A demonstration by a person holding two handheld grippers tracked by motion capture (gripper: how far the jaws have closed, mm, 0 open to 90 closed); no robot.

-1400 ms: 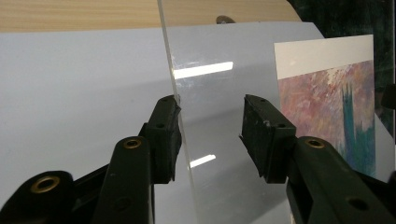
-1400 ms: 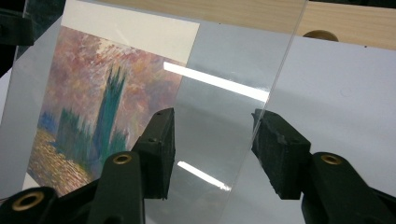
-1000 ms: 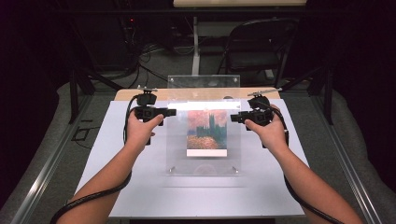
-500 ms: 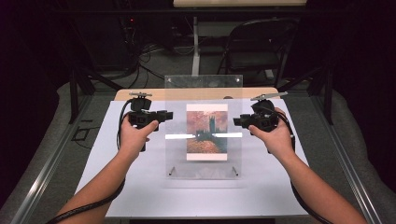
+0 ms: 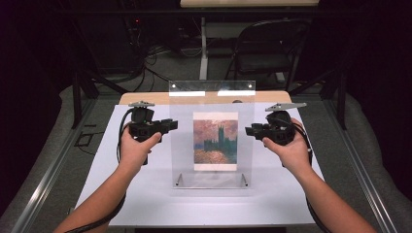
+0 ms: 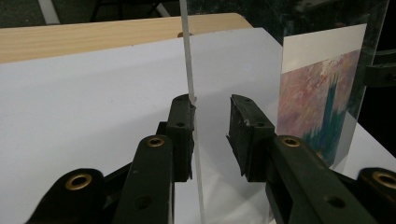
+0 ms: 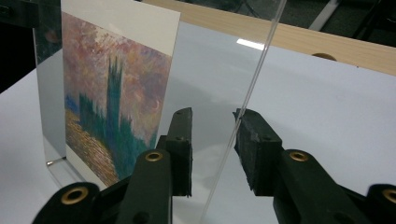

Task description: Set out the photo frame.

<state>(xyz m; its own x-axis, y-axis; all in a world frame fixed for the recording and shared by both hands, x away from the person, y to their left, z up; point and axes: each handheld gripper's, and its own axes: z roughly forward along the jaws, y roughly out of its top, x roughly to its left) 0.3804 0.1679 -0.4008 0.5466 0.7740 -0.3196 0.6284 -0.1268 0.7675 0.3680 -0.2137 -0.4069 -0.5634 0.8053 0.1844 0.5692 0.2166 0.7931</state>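
In the high view a clear frame stands upright on the desk, a print in its middle; the left gripper sits at its left edge and the right gripper at its right edge, each in a hand. The left gripper view shows what that view cannot: the frame's thin edge runs between the jaws, touching the left pad, while the right pad stands clear, so the gripper is spread around the edge, its jaws having just been closing. The print lies beyond the right jaw. In the right gripper view the frame's other edge passes between the jaws, against the right pad and apart from the left; these jaws too have been closing, still spread, with the print to the left.
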